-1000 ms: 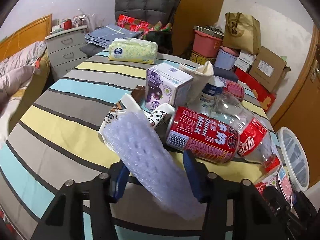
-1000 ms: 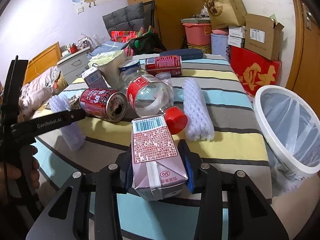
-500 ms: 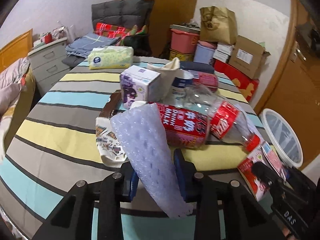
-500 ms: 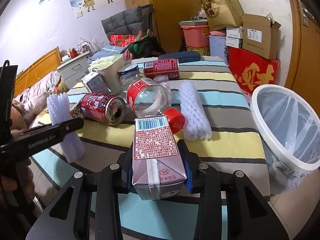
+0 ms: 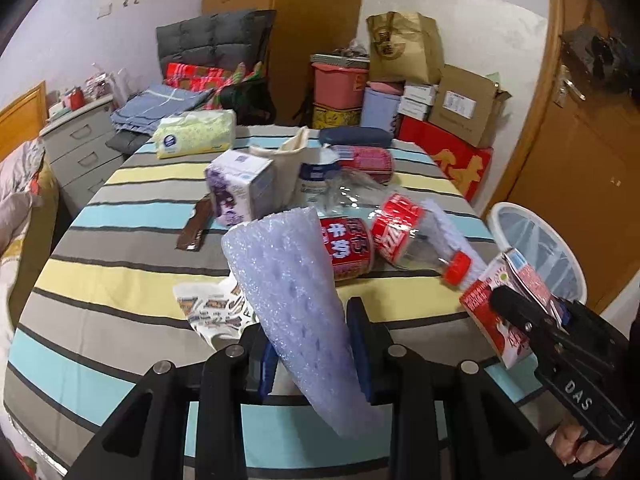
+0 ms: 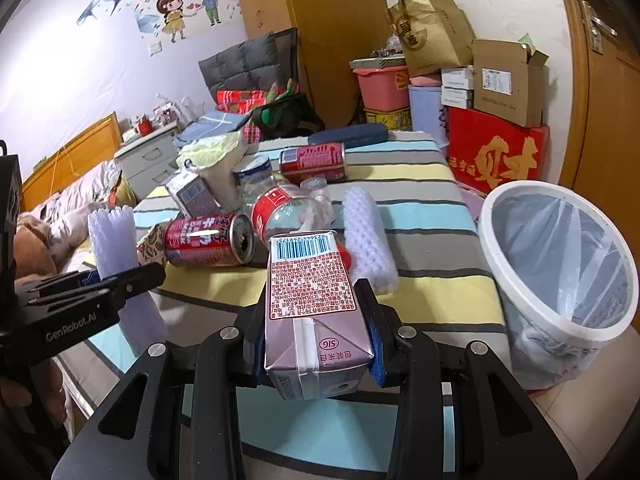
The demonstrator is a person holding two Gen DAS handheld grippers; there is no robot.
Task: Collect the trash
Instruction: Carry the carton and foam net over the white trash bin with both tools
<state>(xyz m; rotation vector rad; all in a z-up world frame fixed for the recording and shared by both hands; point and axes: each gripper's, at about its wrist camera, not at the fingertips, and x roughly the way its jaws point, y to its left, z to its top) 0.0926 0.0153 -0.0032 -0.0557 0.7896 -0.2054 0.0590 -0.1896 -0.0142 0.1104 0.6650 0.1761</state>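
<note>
1. L gripper (image 5: 314, 344) is clamping a roll of white foam netting (image 5: 296, 300), jaws pressed on both its sides; the roll is sticking up out of the jaws, tilted, above the striped table (image 5: 120, 280)
2. R gripper (image 6: 316, 320) is squeezing a drink carton (image 6: 316, 304), jaws tight on either side, barcode end pointing fwd; carton is hanging above the near table edge
3. White trash bin w/ clear liner (image 6: 560, 272) is sitting off the table's right side, near the R gripper, mouth tipped toward the cam
4. Rest of the trash is lying mid-table: red can (image 6: 208, 240) on its side, clear bottle w/ red label (image 6: 288, 212) touching it, 2nd foam netting roll (image 6: 368, 240) just beside the bottle
5. Further back: another red can (image 6: 314, 160), purple carton (image 5: 240, 188), tissue pack (image 5: 196, 134)
6. Printed paper wrapper (image 5: 212, 312) is lying flat just in front of the L gripper; brown wrapper (image 5: 196, 228) is resting near the purple carton
</note>
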